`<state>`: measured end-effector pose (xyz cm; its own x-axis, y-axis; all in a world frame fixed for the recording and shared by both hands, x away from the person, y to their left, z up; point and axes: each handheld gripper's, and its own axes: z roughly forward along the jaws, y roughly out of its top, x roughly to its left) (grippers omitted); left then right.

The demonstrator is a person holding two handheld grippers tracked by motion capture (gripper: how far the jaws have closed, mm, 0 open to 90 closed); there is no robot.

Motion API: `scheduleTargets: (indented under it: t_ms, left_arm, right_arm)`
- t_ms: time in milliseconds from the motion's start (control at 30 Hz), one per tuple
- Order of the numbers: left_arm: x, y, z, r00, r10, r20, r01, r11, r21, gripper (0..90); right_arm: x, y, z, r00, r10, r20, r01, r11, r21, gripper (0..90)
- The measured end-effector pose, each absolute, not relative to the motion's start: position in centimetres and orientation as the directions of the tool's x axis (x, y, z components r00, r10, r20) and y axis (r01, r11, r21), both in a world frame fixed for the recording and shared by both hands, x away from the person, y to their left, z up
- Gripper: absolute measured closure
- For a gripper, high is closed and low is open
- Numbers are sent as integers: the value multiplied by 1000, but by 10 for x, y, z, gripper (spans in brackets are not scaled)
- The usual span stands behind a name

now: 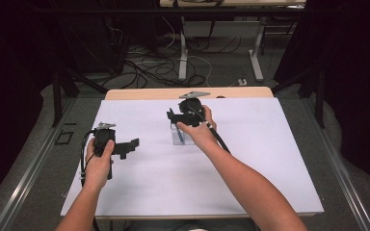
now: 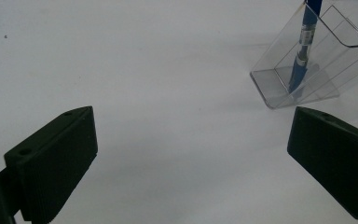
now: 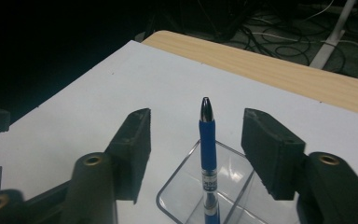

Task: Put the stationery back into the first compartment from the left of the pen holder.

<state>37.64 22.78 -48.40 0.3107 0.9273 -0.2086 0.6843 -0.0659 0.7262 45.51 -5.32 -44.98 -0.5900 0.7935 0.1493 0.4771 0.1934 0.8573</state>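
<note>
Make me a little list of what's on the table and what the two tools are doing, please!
pen: blue pen standing tip up in the holder
holder: clear plastic holder on the white table
right tool: right tool above the holder, jaws apart on either side of the pen, not touching it
left tool: left tool over bare table, jaws wide apart, holding nothing
hands: left hand and right hand each hold one tool

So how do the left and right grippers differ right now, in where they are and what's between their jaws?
The right gripper hangs over the clear holder, its jaws apart on either side of the blue pen without touching it. The left gripper sits off to the side over bare white table, jaws spread wide with nothing between them. Both are open, black, and hand-held.
</note>
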Motion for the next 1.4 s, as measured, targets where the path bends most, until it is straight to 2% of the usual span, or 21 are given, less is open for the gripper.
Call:
scheduleTargets:
  t_ms: [267, 367, 600, 800, 967, 1400]
  left_arm:
    - [376, 228, -484, 305, 930, -208, 686, -63, 725, 16]
    - [376, 228, -484, 303, 930, -208, 687, -62, 724, 16]
    - [376, 229, -484, 303, 930, -208, 689, -63, 722, 16]
    - [376, 230, -484, 298, 933, -203, 682, -59, 729, 16]
    - [376, 231, -484, 298, 933, -202, 679, -59, 731, 16]
    - [375, 231, -485, 300, 933, -200, 677, -61, 734, 16]
  right_arm:
    - [444, -62, -441, -631, 760, 154, 473, 220, 853, 290]
    - [439, -67, -439, -637, 757, 145, 467, 229, 854, 283]
    - [432, -84, -436, -623, 771, 132, 471, 235, 850, 155]
    - [429, -98, -436, -598, 795, 100, 465, 243, 851, 136]
    - [427, -113, -439, -580, 807, 108, 468, 222, 856, 23]
    - [410, -152, -447, -548, 833, 73, 457, 226, 860, 0]
